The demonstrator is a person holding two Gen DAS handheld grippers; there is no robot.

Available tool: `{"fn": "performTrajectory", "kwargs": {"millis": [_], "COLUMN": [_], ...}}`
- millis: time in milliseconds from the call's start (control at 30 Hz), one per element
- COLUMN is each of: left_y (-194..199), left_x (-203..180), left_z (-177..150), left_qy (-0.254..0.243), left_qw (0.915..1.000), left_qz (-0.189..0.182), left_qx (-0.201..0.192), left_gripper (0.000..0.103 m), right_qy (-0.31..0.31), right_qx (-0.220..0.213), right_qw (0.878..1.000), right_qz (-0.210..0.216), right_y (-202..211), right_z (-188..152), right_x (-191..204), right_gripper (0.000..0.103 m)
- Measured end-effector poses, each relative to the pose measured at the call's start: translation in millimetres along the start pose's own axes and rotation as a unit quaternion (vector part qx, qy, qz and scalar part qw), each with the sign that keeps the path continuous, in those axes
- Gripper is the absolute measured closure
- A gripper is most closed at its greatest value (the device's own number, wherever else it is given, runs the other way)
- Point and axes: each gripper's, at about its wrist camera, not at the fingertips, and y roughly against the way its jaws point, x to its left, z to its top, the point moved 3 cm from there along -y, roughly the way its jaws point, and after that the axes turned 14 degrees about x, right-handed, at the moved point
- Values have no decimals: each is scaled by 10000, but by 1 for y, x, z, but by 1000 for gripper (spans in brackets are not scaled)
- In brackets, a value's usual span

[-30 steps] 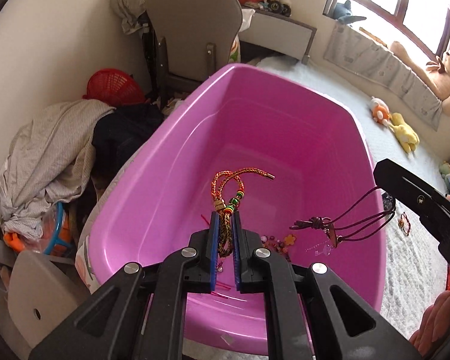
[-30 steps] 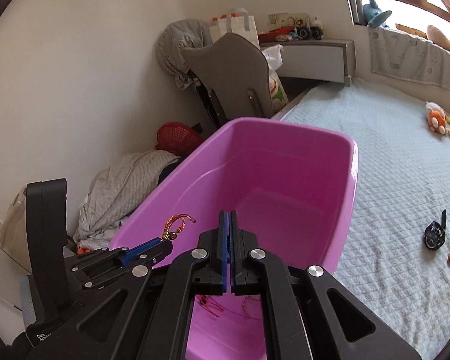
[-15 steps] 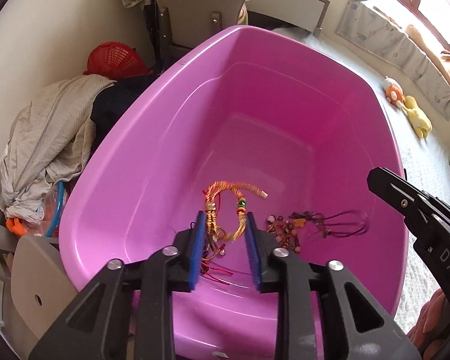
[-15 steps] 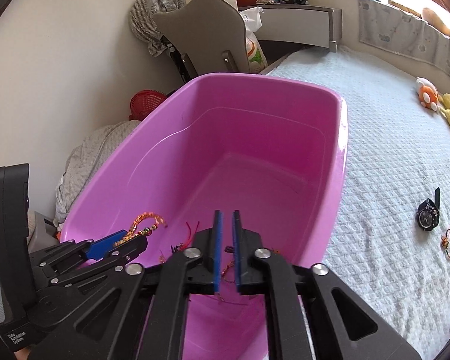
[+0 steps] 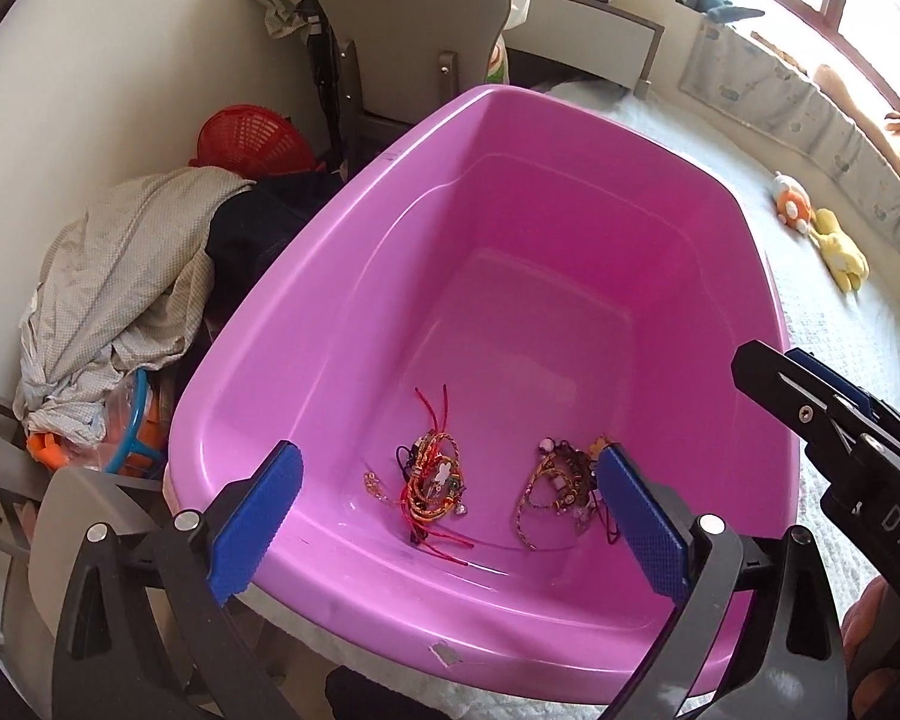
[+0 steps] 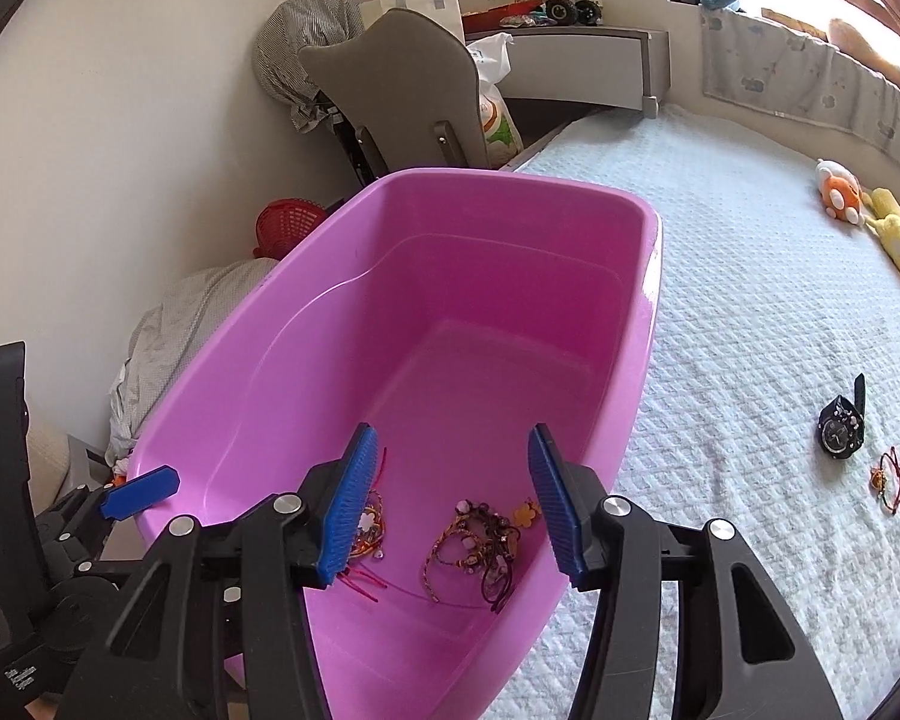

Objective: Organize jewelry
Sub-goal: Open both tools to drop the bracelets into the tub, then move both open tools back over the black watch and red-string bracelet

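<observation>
Presently, by item:
Tub (image 5: 342, 276): smooth glossy pink plastic, rounded oblong shape with a rolled rim; it rests on the bed (image 6: 750, 312), whose cover is pale and quilted.
Jewelry, left cluster (image 5: 432, 483): braided red, orange and gold cords with a white flower charm, lying tangled on the tub floor near the front wall.
Jewelry, right cluster (image 5: 561, 483): beaded and corded bracelets, dark and gold, just beside the first cluster but apart from it.
Left tool (image 5: 450, 516): jaws have just been opening and stand wide; blue ribbed pads, nothing gripped.
Right tool (image 6: 450, 510): jaws have just been opening, moderately parted, nothing gripped.
Surroundings: black watch (image 6: 840, 426) and red cord bracelet (image 6: 888, 477) on the bed; grey chair (image 5: 408, 30), red basket (image 5: 246, 138), heaped clothing (image 5: 120, 276) beside the tub.
</observation>
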Motion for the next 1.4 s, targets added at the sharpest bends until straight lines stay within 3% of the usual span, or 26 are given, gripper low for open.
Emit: {"fn": "performTrajectory", "kwargs": {"millis": [867, 1400], "left_y": [27, 45], "left_x": [-15, -46], "left_z": [-17, -38], "left_qy": [-101, -459], "left_qw": [9993, 9965], "left_qz": [230, 380], "left_qx": [-292, -583], "left_gripper": [6, 6], "right_qy": [-268, -674], "right_qx": [-190, -254], "right_qw": [9991, 9968], "right_qz": [254, 358], "right_y": [29, 48], "right_z": [-26, -75], "right_x": [-23, -65], "right_gripper": [48, 46]}}
